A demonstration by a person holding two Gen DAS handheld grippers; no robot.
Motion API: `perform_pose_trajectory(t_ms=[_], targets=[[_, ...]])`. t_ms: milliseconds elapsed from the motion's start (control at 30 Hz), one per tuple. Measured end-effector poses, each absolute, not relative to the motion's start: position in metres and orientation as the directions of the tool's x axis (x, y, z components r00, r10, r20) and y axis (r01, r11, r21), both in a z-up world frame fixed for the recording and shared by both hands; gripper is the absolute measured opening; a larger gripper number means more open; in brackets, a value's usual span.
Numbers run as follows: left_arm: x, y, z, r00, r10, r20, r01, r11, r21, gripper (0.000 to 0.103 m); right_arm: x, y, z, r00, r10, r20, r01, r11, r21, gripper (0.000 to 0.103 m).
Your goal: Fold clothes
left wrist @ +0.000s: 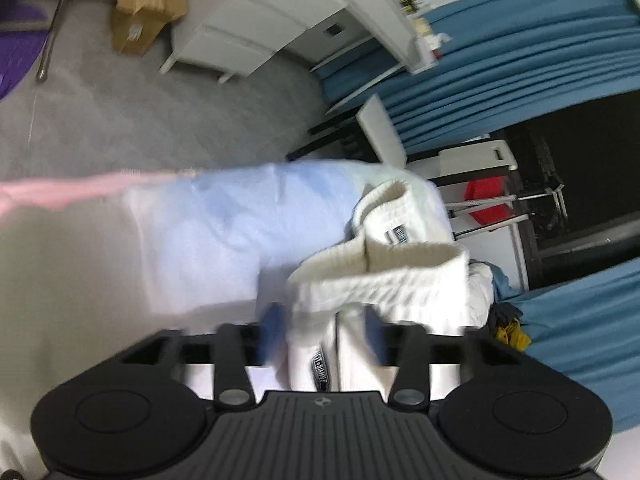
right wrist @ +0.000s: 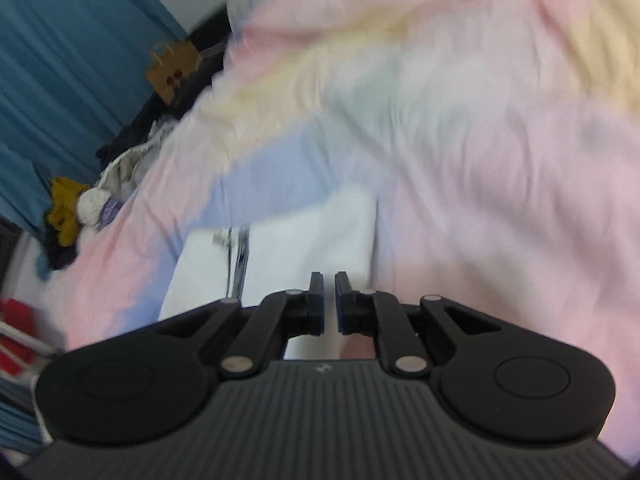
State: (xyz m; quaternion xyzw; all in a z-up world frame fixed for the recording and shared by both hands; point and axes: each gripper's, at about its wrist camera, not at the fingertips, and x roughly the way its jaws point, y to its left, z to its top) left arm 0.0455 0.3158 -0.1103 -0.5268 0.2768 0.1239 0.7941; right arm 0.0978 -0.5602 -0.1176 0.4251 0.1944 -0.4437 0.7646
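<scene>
A white garment (left wrist: 384, 276) with a ribbed cream waistband and a small label is bunched in my left gripper (left wrist: 324, 344). The cloth fills the gap between the fingers and hides the tips; a blue pad (left wrist: 272, 332) shows at its left. The garment hangs lifted above a pastel bedsheet. In the right wrist view a white garment (right wrist: 280, 248) lies flat on the pastel pink, yellow and blue sheet (right wrist: 460, 120). My right gripper (right wrist: 329, 284) hovers over its near edge, jaws almost together with nothing between them. The view is blurred.
A pile of other clothes (right wrist: 92, 196), yellow, white and dark, lies at the bed's edge beside blue curtains (right wrist: 60, 60). A white cabinet (left wrist: 256, 28), a cardboard box (left wrist: 144, 8) and grey floor (left wrist: 120, 120) show beyond the bed. A red bin (left wrist: 486, 200) stands under a white stand.
</scene>
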Motion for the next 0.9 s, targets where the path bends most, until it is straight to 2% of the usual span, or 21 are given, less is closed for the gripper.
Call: perform_pose_trajectory(t_ms=[33,100,167,233,400,600,767,833,900], targets=[[0.041,0.316,-0.104,0.824,-0.085,-0.56,-0.477,0.43,-0.767,0.068,0.1,-0.554,-0.109,0.52,-0.559,-0.646,0.851,0.278,0.445,0.018],[0.034,0.321,-0.091,0.837,-0.074,-0.542,-0.458,0.45,-0.767,0.075,0.103,-0.541,-0.093,0.541,-0.614,-0.575,0.84,0.352,0.414,0.052],[0.034,0.326,-0.076,0.851,-0.057,-0.523,-0.435,0.482,-0.761,0.08,0.106,-0.526,-0.077,0.602,-0.625,-0.497,0.797,0.435,0.418,0.068],[0.047,0.33,-0.058,0.853,-0.044,-0.521,-0.421,0.533,-0.734,0.08,0.113,-0.508,-0.068,0.69,-0.575,-0.44,0.724,0.54,0.429,0.07],[0.135,0.337,-0.052,0.82,-0.095,-0.564,-0.405,0.6,-0.69,0.081,0.142,-0.454,-0.072,0.877,-0.256,-0.407,0.447,0.747,0.492,0.069],[0.242,0.345,-0.046,0.771,-0.153,-0.618,-0.377,0.673,-0.636,0.078,0.188,-0.406,-0.101,0.856,-0.032,-0.516,0.289,0.857,0.427,0.069],[0.317,0.332,-0.059,0.653,-0.161,-0.74,-0.354,0.799,-0.487,0.072,0.216,-0.397,-0.114,0.821,-0.005,-0.572,0.287,0.869,0.404,0.069],[0.337,0.331,-0.07,0.623,-0.214,-0.752,-0.33,0.8,-0.501,0.067,0.225,-0.389,-0.118,0.812,-0.009,-0.583,0.286,0.877,0.385,0.069],[0.353,0.328,-0.076,0.606,-0.259,-0.752,-0.294,0.806,-0.514,0.069,0.232,-0.382,-0.122,0.804,-0.012,-0.595,0.28,0.889,0.361,0.069]])
